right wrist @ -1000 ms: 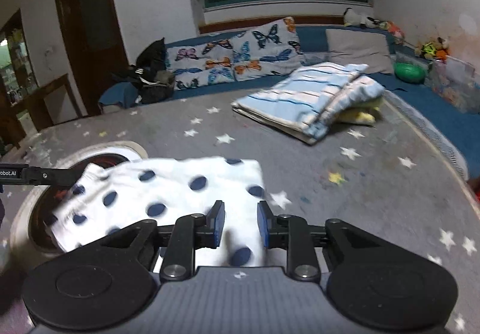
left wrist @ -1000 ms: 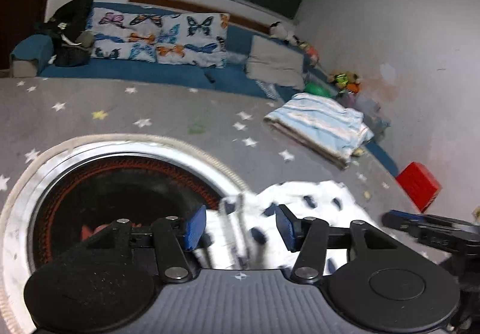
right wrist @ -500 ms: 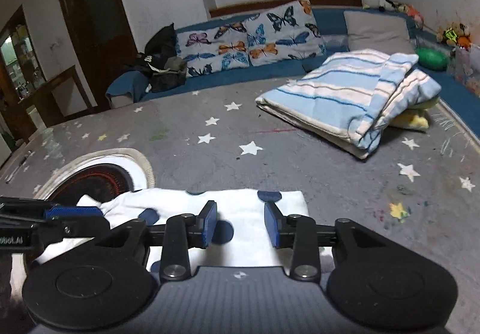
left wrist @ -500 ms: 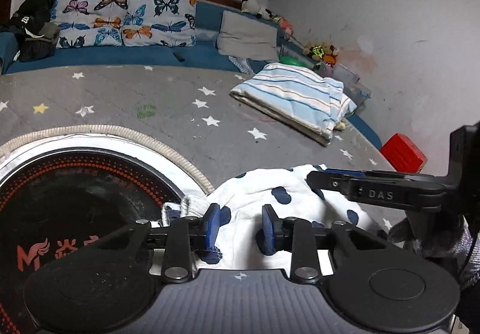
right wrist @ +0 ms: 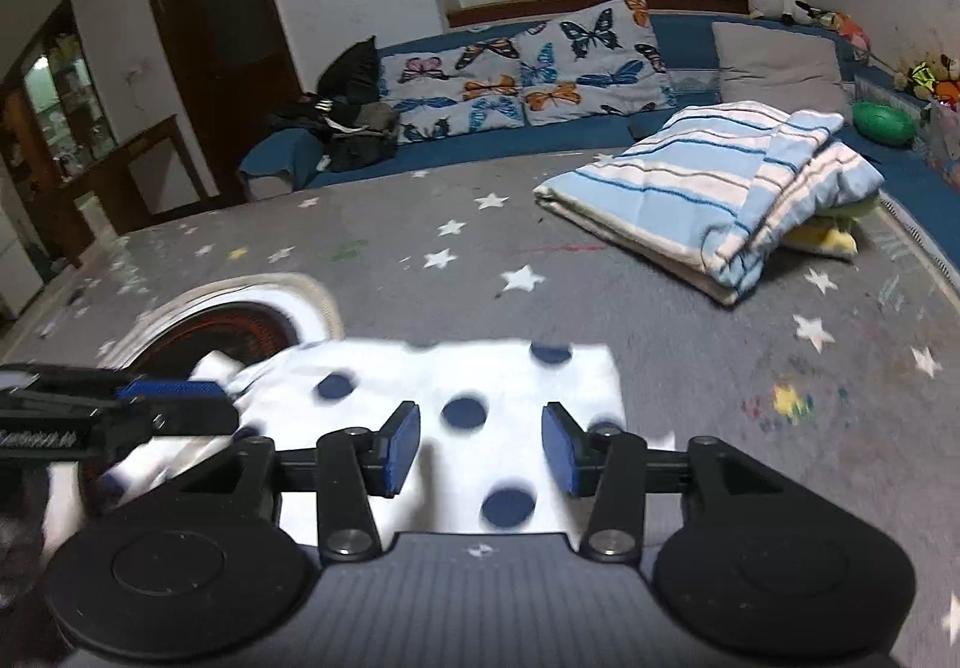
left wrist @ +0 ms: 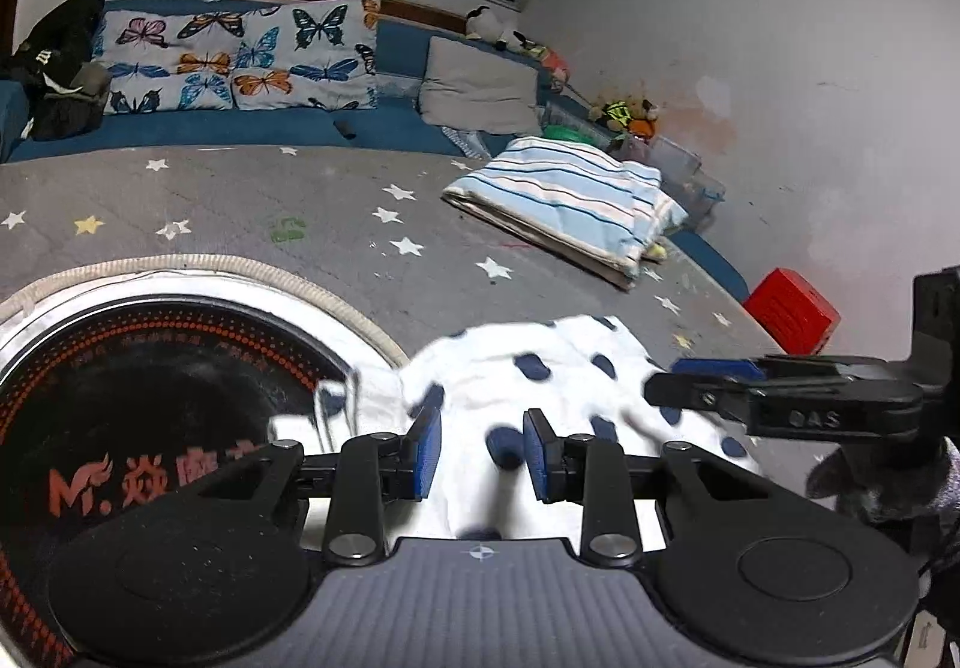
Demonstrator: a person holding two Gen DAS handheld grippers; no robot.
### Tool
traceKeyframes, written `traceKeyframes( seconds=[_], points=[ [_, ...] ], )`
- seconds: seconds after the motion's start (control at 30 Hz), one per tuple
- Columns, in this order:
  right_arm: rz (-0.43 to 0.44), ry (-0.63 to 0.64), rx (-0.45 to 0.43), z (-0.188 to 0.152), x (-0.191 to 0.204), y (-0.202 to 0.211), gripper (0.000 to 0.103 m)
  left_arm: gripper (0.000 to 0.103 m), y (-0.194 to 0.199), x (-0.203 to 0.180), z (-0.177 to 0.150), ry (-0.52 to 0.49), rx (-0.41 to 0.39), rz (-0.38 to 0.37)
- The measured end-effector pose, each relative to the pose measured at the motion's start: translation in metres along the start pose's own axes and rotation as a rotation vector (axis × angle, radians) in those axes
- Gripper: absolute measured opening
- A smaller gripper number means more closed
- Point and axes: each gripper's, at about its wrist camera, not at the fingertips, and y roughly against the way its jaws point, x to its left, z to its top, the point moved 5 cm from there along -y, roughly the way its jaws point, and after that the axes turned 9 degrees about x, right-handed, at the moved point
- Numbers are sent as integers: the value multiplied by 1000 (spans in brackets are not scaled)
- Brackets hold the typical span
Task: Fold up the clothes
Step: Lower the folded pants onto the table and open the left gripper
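Note:
A white garment with dark blue dots (left wrist: 540, 368) lies folded on the grey star-patterned mat (left wrist: 240, 200); it also shows in the right wrist view (right wrist: 480, 398). My left gripper (left wrist: 482, 452) is open just above the cloth, with nothing between its blue pads. My right gripper (right wrist: 480, 449) is open over the near edge of the cloth and also shows from the side in the left wrist view (left wrist: 714, 368). The left gripper shows at the left of the right wrist view (right wrist: 174, 392).
A round black mat with red print (left wrist: 120, 398) lies partly under the garment's left end. A folded blue striped blanket (right wrist: 708, 188) lies farther back on the right. A red box (left wrist: 792, 320) sits at the mat's right edge. Butterfly cushions (right wrist: 528, 68) line the sofa behind.
Both grippers have opened wider and let go of the dotted garment, which now lies flatter on the mat. Both have drawn back a little.

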Motion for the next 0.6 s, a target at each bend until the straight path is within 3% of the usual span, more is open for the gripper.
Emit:
traceKeyframes(
  seconds=[0.2,0.47,0.6],
  points=[
    [21,4,-1,-36,4,31,46,32,13,-9,-19,-32,0,2],
    [-18,32,13,-70,5,37,46,32,9,-4,-27,-15,17,27],
    [-35,43,-5,-76,7,44,55,34,15,-6,-29,-7,9,26]
  ],
)
